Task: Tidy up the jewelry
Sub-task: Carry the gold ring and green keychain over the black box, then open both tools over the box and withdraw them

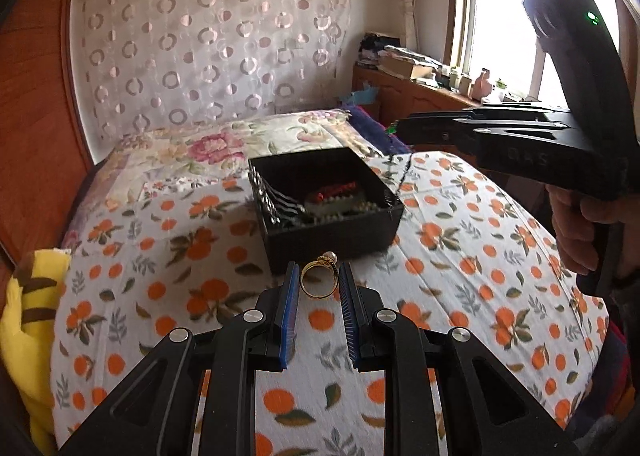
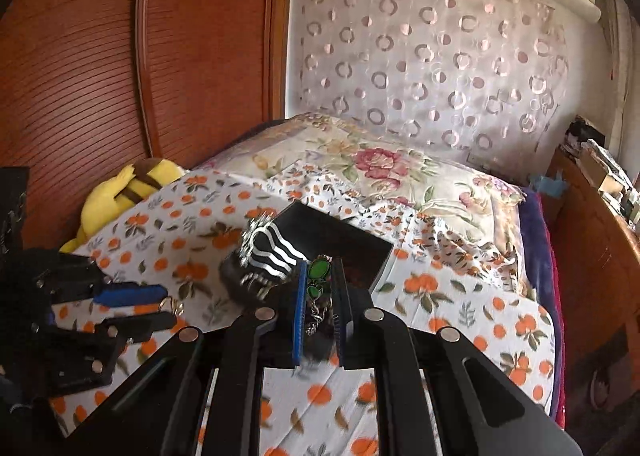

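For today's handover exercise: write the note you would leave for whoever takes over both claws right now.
Left claw: shut on the gold ring with a pearl, held above the orange-print bedsheet.
Right claw: shut on the green-stone pendant on a silver chain.
The black open-top box on the bed already holds beads and other pieces.
Left to do: put both pieces into the box.

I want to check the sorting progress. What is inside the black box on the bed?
The black box holds a red-topped piece and pale beads along its near wall. Its floor beneath them and the near corners stay hidden.
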Available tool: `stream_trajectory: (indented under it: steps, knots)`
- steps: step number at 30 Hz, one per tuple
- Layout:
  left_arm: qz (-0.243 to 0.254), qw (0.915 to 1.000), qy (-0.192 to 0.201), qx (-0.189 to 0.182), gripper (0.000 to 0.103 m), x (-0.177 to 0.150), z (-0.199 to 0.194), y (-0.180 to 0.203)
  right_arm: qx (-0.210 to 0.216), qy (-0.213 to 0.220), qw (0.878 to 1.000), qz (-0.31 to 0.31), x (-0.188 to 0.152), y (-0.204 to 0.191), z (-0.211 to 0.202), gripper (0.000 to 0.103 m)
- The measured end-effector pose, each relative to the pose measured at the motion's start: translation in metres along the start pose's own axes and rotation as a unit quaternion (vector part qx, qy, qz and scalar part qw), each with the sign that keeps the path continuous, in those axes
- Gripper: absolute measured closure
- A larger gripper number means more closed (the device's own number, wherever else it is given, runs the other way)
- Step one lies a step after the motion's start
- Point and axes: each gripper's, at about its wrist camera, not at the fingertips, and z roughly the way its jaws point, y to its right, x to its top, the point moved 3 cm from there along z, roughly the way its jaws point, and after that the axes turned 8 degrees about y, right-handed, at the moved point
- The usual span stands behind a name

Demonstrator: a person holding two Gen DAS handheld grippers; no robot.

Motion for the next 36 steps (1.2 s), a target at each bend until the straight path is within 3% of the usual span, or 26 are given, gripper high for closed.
stream_trajectory:
  steps: [8,15,17,27,29,31,36]
  knots:
    - [0.004,1.0000,-0.002,0.007,0.084,0.010,0.015,-0.003,-0.003,0.003,1.000,0.013,0.009,0.008,0.022,0.090]
    - [-0.003,1.0000,-0.002,0.007,0.084,0.020,0.028,-0.004,-0.006,-0.031,0.999,0.038,-0.005,0.018,0.045,0.085]
    - [-0.001,1.0000,-0.003,0.006,0.084,0.023,0.032,-0.003,-0.008,-0.033,0.998,0.044,-0.010,0.020,0.045,0.079]
    - [0.012,0.9997,-0.003,0.021,0.084,0.043,0.065,0.003,-0.012,-0.024,0.998,0.063,-0.027,0.030,0.022,0.071]
    - [0.014,0.9995,-0.004,0.027,0.079,0.045,0.068,0.004,-0.018,-0.020,0.997,0.065,-0.032,0.031,0.016,0.067]
    - [0.013,0.9994,0.001,0.032,0.061,0.045,0.066,0.003,-0.019,-0.016,0.997,0.074,-0.034,0.033,0.010,0.066]
    - [0.001,0.9988,0.008,0.049,0.039,0.041,0.052,-0.003,-0.028,-0.008,0.995,0.091,-0.047,0.031,-0.007,0.061]
